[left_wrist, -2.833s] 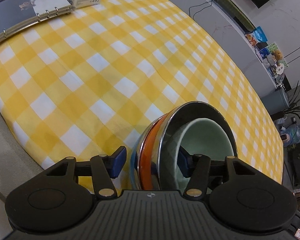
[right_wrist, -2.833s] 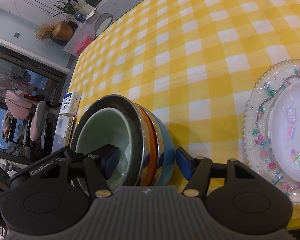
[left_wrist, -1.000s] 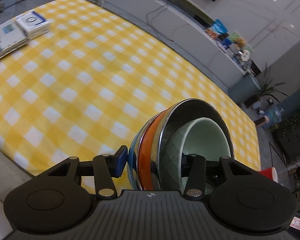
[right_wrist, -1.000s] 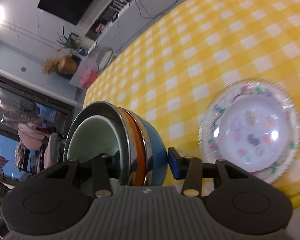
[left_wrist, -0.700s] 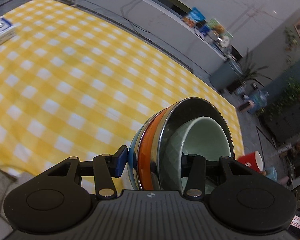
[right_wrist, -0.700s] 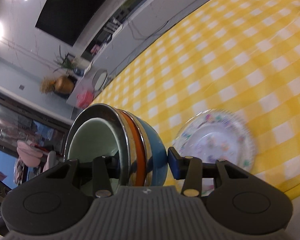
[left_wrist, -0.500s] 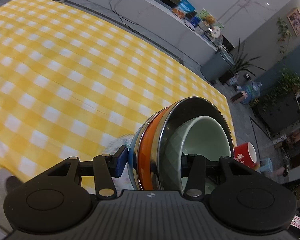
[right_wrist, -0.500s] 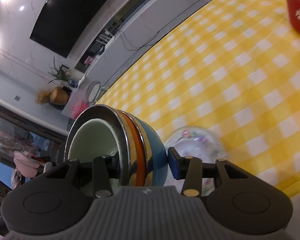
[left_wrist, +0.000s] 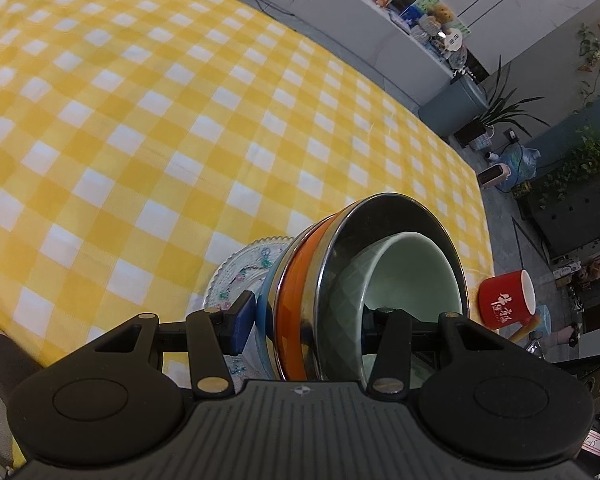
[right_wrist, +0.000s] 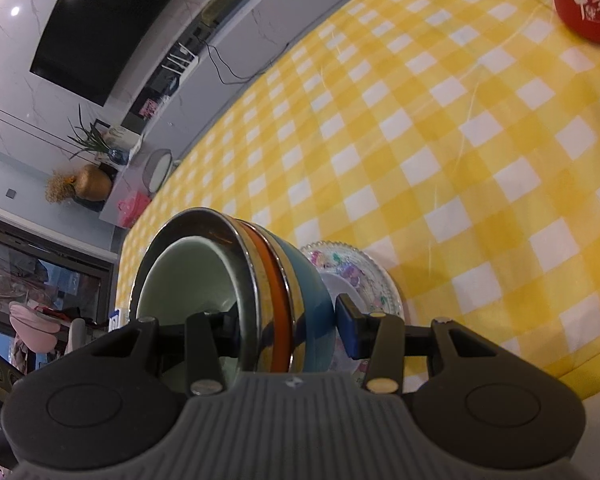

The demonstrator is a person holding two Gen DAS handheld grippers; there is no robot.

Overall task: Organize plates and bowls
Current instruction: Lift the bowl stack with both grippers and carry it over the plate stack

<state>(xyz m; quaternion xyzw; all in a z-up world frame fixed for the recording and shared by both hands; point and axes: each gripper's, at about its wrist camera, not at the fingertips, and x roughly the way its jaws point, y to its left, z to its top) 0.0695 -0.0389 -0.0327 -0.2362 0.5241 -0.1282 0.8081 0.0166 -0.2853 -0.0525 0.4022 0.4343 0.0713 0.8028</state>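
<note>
Yellow-and-white checked cloth (left_wrist: 148, 128) covers the counter in both wrist views. Above it, two grippers hold one nested stack of bowls (left_wrist: 340, 280) between them, each clamping an opposite side of the stack.

In the left wrist view, the left gripper (left_wrist: 308, 320) is closed on the stack: its blue-padded left finger presses the outside of the blue bowl (left_wrist: 266, 304), and its other finger reaches inside the pale green bowl (left_wrist: 404, 280). The stack is tilted so its mouths face right in this view. From outside in, the layers read blue, a metal rim, an orange band (left_wrist: 294, 292), a shiny steel bowl (left_wrist: 392, 216), then the pale green bowl with a diamond-textured outer wall.

In the right wrist view, the right gripper (right_wrist: 288, 320) grips the same stack (mirrored, with the mouths facing left). One finger sits inside the green bowl, and the blue pad sits just beside the blue bowl's outer wall; whether it fully touches cannot be told.

Directly below and behind the stack lies a clear glass plate (right_wrist: 360, 276) with a beaded edge and small coloured flower decorations, resting flat on the cloth near the counter's near edge. The stack partly hides it in both views.

A red mug (left_wrist: 504, 300) with white characters appears at the right of the left view, near the counter's corner.
</note>
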